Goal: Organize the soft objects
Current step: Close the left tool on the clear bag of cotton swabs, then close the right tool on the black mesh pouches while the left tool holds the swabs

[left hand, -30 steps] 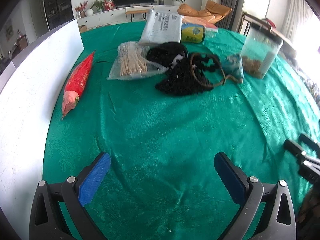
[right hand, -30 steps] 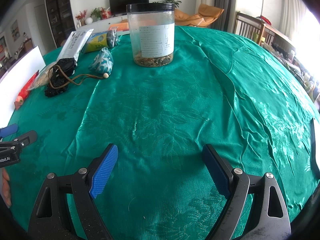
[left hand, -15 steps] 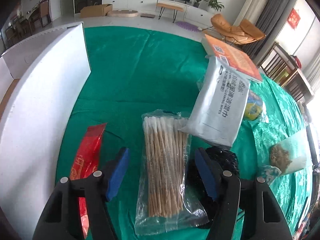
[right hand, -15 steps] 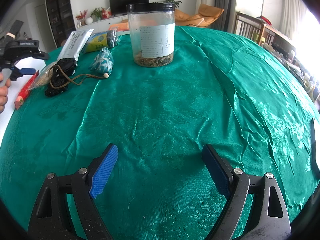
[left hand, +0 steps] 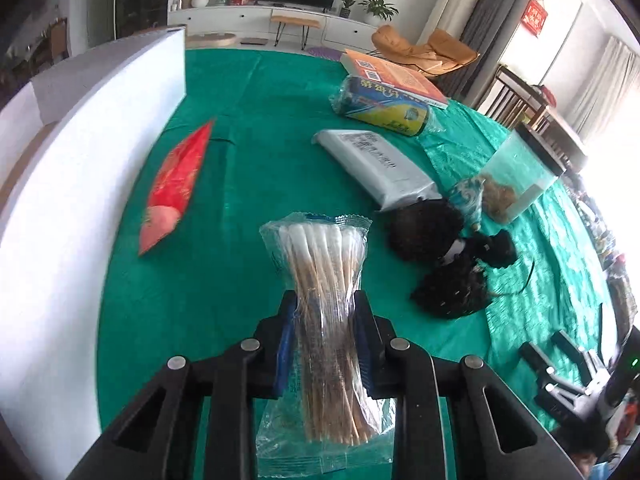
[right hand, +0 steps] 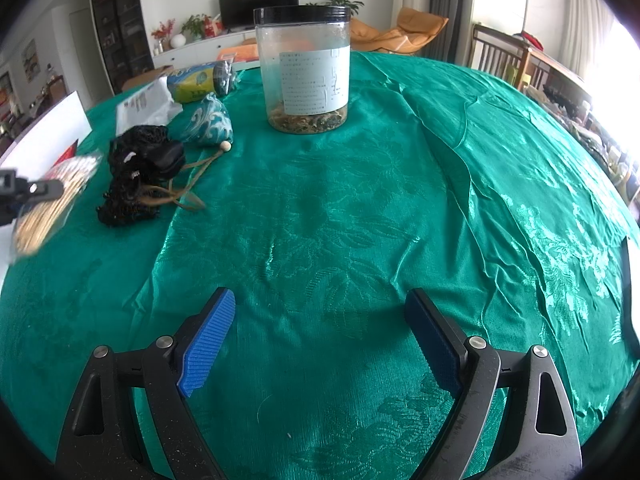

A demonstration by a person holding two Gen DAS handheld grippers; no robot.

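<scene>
Clamping onto the clear plastic packet of wooden cotton swabs [left hand: 324, 304], the left gripper [left hand: 325, 332] had just closed from wide open, its blue pads pinching the packet across its middle. Half a second earlier the packet lay flat on the green patterned tablecloth [left hand: 248, 184] between spread jaws; now it hung clear of the cloth, upright in the grip, with the red foil pouch [left hand: 176, 184] well off to its left near the white foam board [left hand: 80, 168] and the black mesh bundle [left hand: 448, 268] to its right. That suggested the pick was made and the packet was ready to be carried to its place. The right gripper [right hand: 320, 340] rested unmoved over bare cloth, jaws spread and empty, the lidded clear plastic jar [right hand: 304, 68] beyond it.
</scene>
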